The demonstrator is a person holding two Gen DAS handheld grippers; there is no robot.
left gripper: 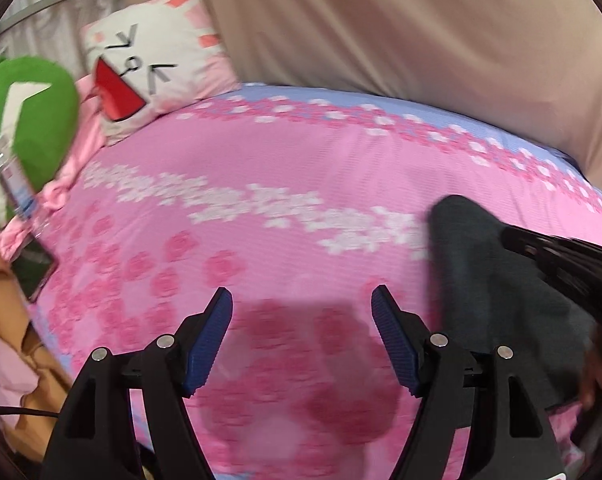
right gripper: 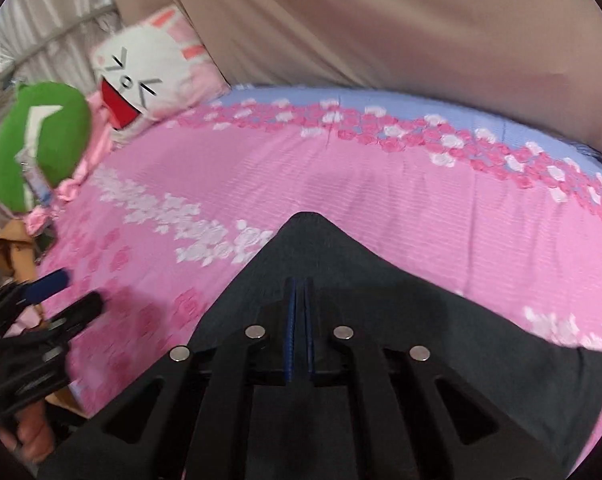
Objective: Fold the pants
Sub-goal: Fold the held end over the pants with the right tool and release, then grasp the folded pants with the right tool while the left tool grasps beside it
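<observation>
One dark pants (right gripper: 381, 280) pinched by right gripper (right gripper: 300, 292), pink bedsheet (right gripper: 381, 200) beneath

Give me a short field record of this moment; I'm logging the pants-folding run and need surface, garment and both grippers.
surface: pink floral bedsheet
garment: dark pants, part lifted off the sheet
right gripper: shut on the pants fabric, which drapes from its tips
left gripper: open, nothing between the pads, over bare sheet
far end of bed: white cartoon-face pillow, green plush
image: motion-blurred
</observation>
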